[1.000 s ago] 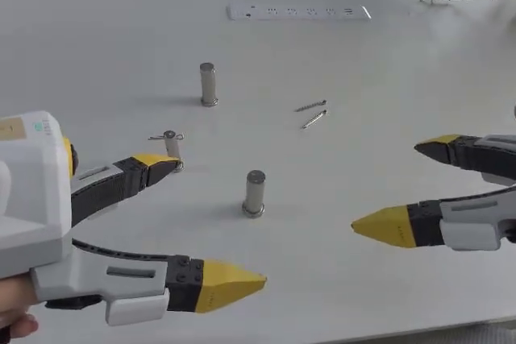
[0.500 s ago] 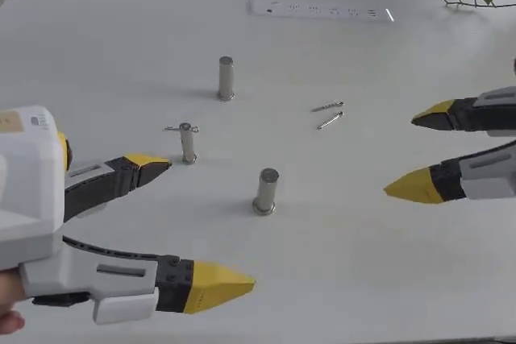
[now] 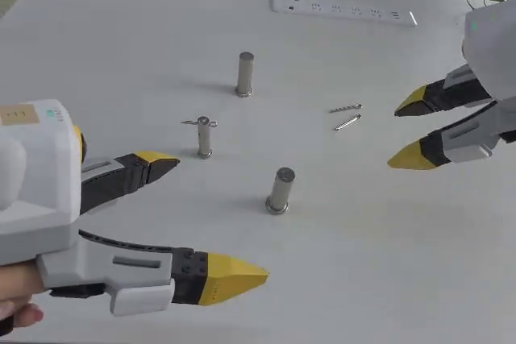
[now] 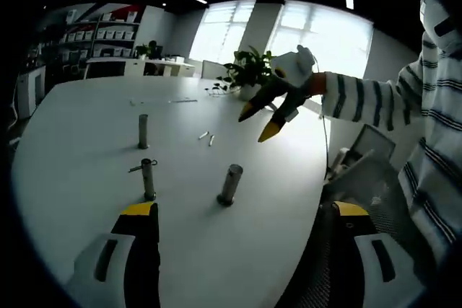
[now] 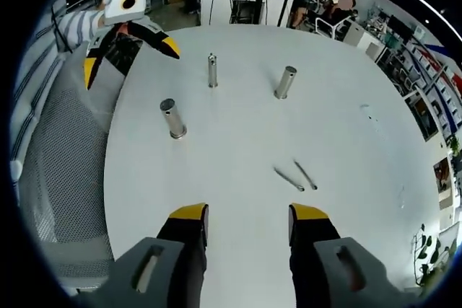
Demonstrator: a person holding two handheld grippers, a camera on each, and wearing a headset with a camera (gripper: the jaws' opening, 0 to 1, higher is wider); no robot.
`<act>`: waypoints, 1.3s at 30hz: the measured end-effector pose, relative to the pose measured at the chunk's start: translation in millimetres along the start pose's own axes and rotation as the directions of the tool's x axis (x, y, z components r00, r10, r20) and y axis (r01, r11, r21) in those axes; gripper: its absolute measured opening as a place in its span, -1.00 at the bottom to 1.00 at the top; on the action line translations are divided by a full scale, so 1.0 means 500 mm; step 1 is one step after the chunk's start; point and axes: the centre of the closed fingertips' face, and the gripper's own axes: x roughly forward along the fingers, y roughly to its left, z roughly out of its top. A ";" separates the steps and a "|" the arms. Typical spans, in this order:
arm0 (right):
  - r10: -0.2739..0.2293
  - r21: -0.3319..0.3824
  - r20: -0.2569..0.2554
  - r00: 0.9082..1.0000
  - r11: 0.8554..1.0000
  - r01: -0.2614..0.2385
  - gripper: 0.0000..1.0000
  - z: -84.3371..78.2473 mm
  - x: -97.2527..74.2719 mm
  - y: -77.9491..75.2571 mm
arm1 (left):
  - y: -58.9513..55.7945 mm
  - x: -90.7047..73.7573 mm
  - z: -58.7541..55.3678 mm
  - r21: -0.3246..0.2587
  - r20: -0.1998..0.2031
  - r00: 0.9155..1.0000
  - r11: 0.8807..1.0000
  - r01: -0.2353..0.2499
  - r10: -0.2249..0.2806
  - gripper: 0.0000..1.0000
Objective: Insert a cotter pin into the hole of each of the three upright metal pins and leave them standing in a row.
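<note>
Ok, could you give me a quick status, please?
Left gripper, right gripper: open, empty. One upright pin fitted; far pin and near pin bare. Two loose cotter pins by right gripper. Path clear.

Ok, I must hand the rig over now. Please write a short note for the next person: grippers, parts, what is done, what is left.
Left gripper: open, empty, low near the left pin.
Right gripper: open, empty, just right of the loose cotters.
Parts: two loose cotters lie side by side on the table; all three pins stand upright.
Done: left pin has a cotter through its top.
Left: far pin and near pin are bare. The pins form a triangle, not a row.
</note>
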 end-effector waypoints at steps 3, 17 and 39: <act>0.007 -0.034 -0.022 1.000 0.999 -0.008 -0.24 0.003 0.016 -0.024 | -0.006 0.000 -0.007 -0.014 -0.018 1.000 1.000 0.011 -0.011 0.92; 0.032 -0.177 -0.141 0.989 0.982 -0.057 -0.62 -0.004 0.085 -0.093 | 0.000 -0.006 -0.034 -0.036 -0.056 0.998 0.999 -0.005 0.003 0.92; 0.060 -0.164 -0.197 0.979 0.982 -0.093 -0.90 -0.031 0.159 -0.148 | -0.008 0.005 -0.037 -0.090 -0.032 0.999 0.996 0.004 -0.007 0.90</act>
